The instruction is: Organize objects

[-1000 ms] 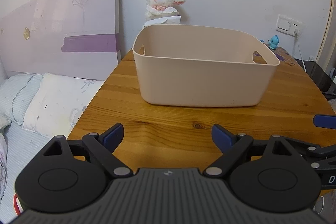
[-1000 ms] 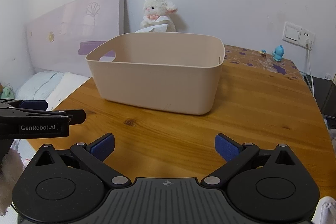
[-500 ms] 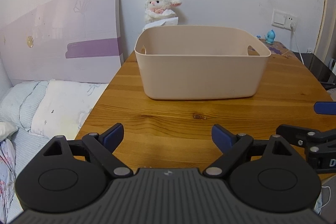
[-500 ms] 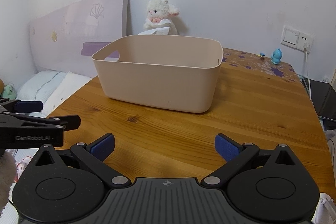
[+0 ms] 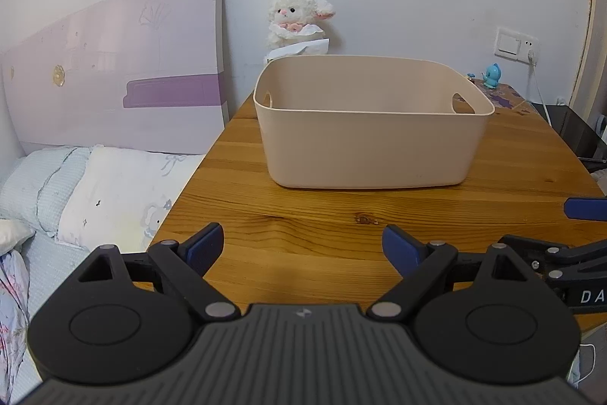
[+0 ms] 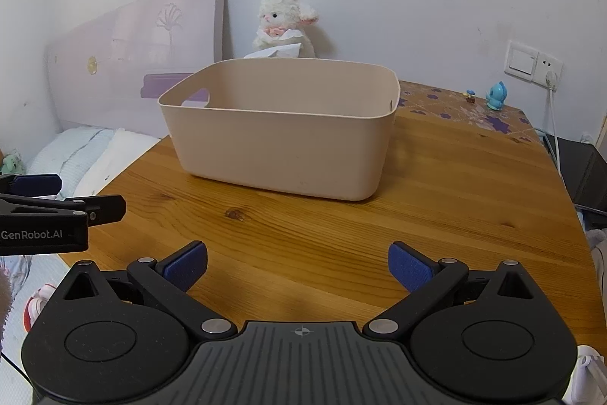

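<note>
Left wrist view: left gripper (image 5: 302, 245) over near table (image 5: 341, 253) edge, fingers spread wide, nothing between; beige bin (image 5: 373, 147) mid-table, apparently empty, likely staged as receptacle. Right wrist view: right gripper (image 6: 297, 266) likewise wide and empty, aimed at bin; plush lamb (image 6: 284, 23) and blue figurine (image 6: 496, 95) behind, probably items to organize
</note>
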Motion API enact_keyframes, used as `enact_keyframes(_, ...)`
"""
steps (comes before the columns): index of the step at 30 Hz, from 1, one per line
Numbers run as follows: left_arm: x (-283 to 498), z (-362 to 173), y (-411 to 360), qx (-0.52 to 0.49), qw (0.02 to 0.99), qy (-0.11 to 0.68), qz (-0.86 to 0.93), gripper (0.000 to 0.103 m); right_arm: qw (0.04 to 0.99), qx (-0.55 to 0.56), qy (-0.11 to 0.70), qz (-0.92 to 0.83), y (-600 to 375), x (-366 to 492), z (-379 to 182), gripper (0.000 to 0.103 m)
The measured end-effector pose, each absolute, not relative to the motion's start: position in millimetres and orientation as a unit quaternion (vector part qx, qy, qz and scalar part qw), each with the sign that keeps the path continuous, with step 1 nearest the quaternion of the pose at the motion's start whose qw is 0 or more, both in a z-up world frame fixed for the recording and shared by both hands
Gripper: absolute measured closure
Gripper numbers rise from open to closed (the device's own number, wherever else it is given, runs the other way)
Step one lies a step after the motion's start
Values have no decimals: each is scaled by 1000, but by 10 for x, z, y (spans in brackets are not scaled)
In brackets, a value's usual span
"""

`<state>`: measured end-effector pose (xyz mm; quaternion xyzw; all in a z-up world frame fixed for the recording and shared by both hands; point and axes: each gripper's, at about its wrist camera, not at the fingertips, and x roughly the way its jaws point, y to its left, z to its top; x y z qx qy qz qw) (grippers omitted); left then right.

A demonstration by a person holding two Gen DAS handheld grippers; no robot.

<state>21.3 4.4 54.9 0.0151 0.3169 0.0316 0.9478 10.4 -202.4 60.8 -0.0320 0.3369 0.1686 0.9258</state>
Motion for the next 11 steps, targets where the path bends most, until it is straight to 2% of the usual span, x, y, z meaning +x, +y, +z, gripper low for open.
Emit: enact_keyframes(11, 308, 476, 62, 28, 944, 329, 21, 11, 923, -27, 349, 159, -1960, 195, 513, 0)
